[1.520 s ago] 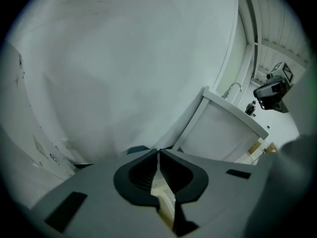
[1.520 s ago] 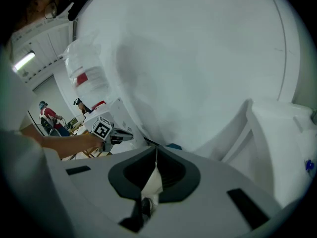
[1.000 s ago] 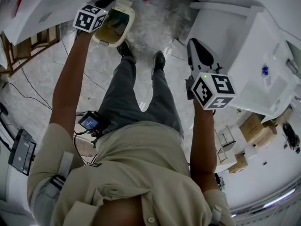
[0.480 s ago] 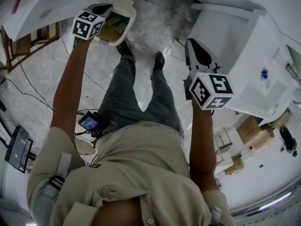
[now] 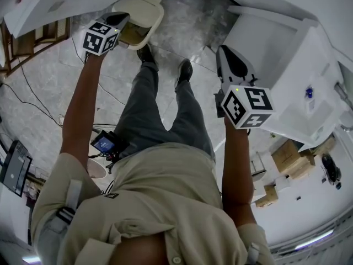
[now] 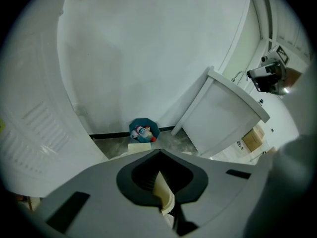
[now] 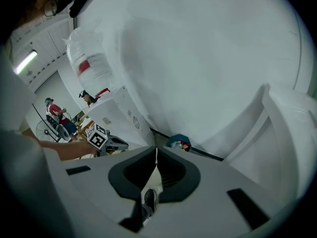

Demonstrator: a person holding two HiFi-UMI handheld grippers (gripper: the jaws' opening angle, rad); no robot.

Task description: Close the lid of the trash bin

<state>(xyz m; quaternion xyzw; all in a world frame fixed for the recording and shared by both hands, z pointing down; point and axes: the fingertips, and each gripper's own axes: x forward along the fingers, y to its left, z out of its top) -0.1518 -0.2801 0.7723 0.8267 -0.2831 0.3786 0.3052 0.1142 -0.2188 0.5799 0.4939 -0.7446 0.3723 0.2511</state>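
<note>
Head view: my left gripper [image 5: 122, 19] is clamped on the cream lid [image 5: 142, 9] of the trash bin [image 5: 148, 35], which stands on the floor ahead of my feet. The lid has swung down over most of the opening since a second ago, so I judge the closing nearly done. Left gripper view: the lid's edge sits pinched between my jaws. Right gripper view: my right gripper [image 7: 154, 155] is pressed together on nothing, and I find no readable writing anywhere.
</note>
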